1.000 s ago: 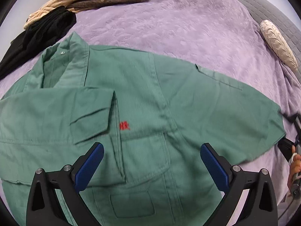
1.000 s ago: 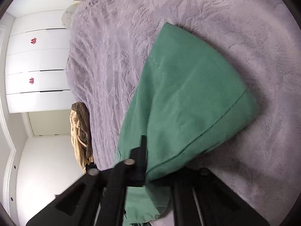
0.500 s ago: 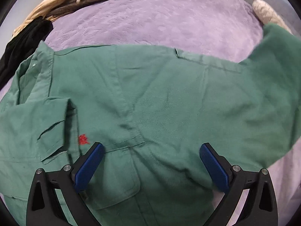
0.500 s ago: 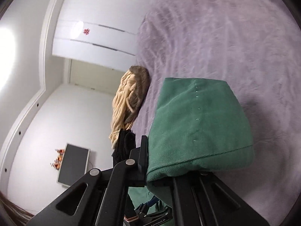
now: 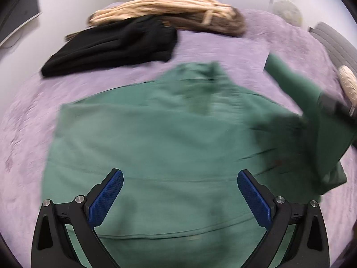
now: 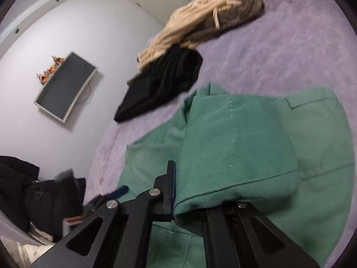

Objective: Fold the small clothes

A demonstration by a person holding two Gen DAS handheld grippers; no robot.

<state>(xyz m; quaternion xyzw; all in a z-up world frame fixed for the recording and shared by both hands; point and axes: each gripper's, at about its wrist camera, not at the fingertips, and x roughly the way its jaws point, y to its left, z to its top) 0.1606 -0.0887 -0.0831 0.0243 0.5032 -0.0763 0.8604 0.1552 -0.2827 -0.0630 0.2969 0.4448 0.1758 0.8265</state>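
A green shirt (image 5: 160, 143) lies spread on the purple bedspread (image 5: 223, 49). My left gripper (image 5: 179, 197) is open and empty, hovering just above the shirt's near part. My right gripper (image 6: 178, 203) is shut on the shirt's green sleeve (image 6: 234, 147) and holds it lifted over the shirt's body (image 6: 323, 156). In the left wrist view the raised sleeve (image 5: 296, 89) and the right gripper (image 5: 337, 107) show at the right edge. The view is blurred by motion.
A black garment (image 5: 111, 47) and a beige and brown garment (image 5: 174, 9) lie at the far side of the bed. A cream pillow (image 5: 348, 82) lies at the right. A wall screen (image 6: 64, 87) hangs beyond the bed. Dark clothes (image 6: 26, 189) lie to the left.
My right gripper has carried the sleeve up and inward over the shirt's body. My left gripper has swung so the far garments come into view; it stays open.
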